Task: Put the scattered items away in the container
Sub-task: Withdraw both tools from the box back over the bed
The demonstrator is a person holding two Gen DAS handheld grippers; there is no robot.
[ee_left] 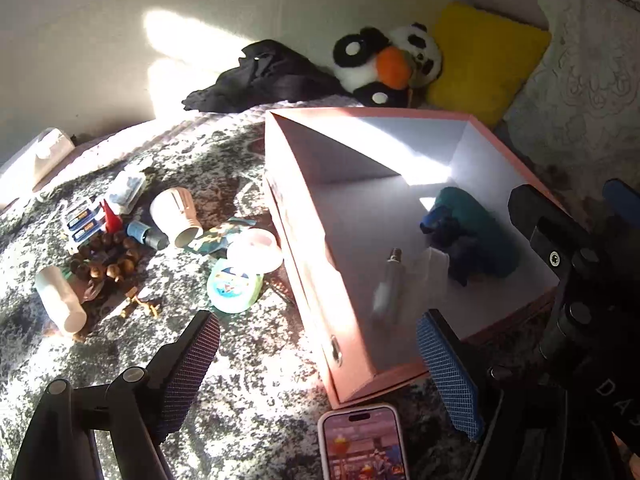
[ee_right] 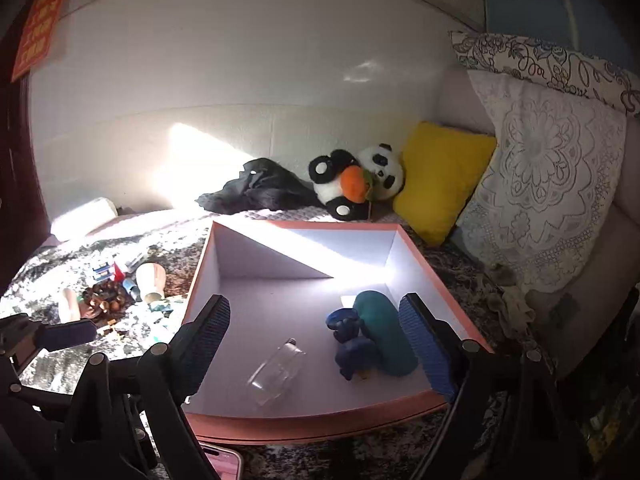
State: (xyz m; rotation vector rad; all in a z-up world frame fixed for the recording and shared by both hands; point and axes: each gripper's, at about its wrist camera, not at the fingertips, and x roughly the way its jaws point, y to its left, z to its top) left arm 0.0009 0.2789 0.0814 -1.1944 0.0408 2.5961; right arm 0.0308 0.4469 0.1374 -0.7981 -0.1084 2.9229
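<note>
A pink box (ee_left: 304,280) with a white inside stands on the patterned bed cover. In it lie a clear glass bottle (ee_left: 386,288) (ee_right: 276,376), a teal bundle (ee_right: 384,332) and a dark blue item (ee_right: 352,344). My left gripper (ee_left: 316,328) is open and empty, straddling the box's near left wall. My right gripper (ee_right: 314,308) is open above the box floor, holding nothing. Left of the box lie a white cup (ee_left: 176,216), a white cylinder (ee_left: 60,304), a round green tin (ee_left: 234,286), a pale lid (ee_left: 256,250), wooden beads (ee_left: 106,258) and card packets (ee_left: 84,220).
A phone (ee_left: 362,444) lies lit in front of the box. Behind the box sit a panda plush (ee_left: 392,64), a yellow cushion (ee_left: 484,60) and a black cloth (ee_left: 264,76) against the wall. A lace-covered pillow (ee_right: 540,200) rises at the right.
</note>
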